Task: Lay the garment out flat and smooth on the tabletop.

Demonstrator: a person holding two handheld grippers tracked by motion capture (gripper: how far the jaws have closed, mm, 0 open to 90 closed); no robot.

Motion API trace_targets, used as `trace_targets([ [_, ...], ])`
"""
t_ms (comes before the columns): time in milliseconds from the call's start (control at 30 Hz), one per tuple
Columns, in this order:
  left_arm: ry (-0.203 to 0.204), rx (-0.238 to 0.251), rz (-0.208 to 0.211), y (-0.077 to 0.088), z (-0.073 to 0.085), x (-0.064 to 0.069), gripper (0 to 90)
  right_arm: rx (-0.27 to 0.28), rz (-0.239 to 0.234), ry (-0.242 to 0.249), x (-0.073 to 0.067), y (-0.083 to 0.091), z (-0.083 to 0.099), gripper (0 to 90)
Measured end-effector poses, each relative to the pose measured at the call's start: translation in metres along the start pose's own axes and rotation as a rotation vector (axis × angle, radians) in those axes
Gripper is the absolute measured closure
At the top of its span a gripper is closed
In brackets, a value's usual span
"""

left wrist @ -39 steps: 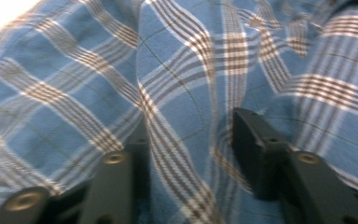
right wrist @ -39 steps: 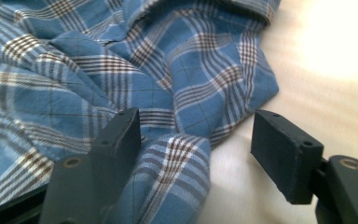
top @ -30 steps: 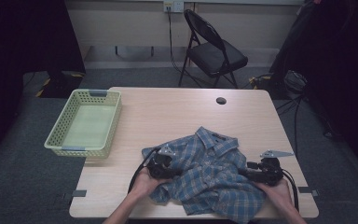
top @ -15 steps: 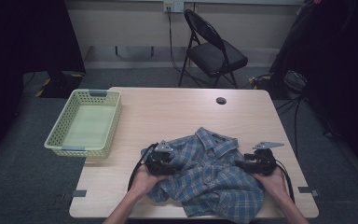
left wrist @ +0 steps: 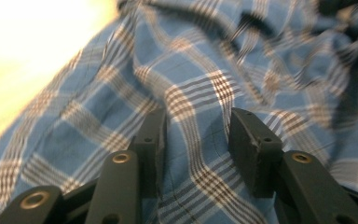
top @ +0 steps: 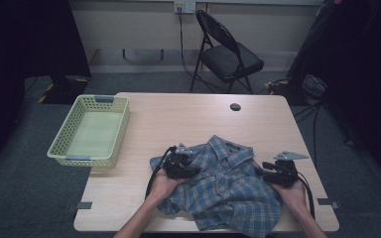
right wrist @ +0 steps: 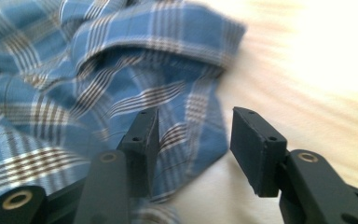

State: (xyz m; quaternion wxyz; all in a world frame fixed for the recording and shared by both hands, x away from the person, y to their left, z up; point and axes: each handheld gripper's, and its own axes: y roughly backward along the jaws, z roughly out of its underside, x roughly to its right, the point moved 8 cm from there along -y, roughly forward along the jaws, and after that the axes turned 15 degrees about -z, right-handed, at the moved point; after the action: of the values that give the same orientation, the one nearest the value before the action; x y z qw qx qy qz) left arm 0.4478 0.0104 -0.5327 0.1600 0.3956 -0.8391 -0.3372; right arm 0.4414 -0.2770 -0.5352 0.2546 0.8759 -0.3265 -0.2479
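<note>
While both tools stand with jaws apart, the left gripper [left wrist: 196, 140] straddles a fold of the plaid shirt [top: 228, 186] crumpled at the table's [top: 178, 119] near edge, and the right gripper [right wrist: 193, 144] reaches its hem. Closing on cloth seems next; the basket [top: 90, 131] waits far left.

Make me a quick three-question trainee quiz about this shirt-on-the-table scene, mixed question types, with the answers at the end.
1. True or false: the green basket holds the plaid shirt.
2. Which gripper has shirt cloth across the gap between its open jaws: (a) left gripper, (b) right gripper?
3. What small dark thing lies at the table's far side?

Key: 1 false, it lies on the table; 2 a; 3 a round black disc.
</note>
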Motion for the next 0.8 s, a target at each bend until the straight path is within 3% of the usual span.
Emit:
trace_targets([
  [167, -0.006, -0.026, -0.002, -0.003, 0.010, -0.002, 62.0, -0.001, -0.006, -0.006, 0.007, 0.000, -0.001, 55.5],
  [333, -0.002, -0.005, -0.009, -0.001, 0.014, 0.000, 62.4, -0.071, 0.021, 0.051, 0.000, -0.008, 0.007, 50.7],
  [500, 0.006, 0.002, -0.005, 0.002, 0.017, 0.004, 63.5, -0.044, 0.021, 0.060, -0.005, -0.011, 0.008, 50.2],
  [633, -0.006, 0.002, -0.002, 0.002, 0.018, 0.007, 64.1, -0.040, -0.011, 0.074, -0.011, -0.013, 0.008, 64.4],
  [667, -0.008, 0.003, -0.002, 0.002, 0.018, 0.007, 64.1, -0.038, -0.030, 0.076, -0.012, -0.013, 0.008, 73.9],
  [700, -0.010, 0.004, 0.000, 0.002, 0.018, 0.007, 64.1, -0.037, -0.059, 0.074, -0.014, -0.014, 0.009, 77.6],
  [800, 0.001, 0.004, 0.015, 0.003, 0.018, 0.007, 64.0, -0.048, -0.044, 0.096, -0.016, -0.014, 0.008, 82.1],
])
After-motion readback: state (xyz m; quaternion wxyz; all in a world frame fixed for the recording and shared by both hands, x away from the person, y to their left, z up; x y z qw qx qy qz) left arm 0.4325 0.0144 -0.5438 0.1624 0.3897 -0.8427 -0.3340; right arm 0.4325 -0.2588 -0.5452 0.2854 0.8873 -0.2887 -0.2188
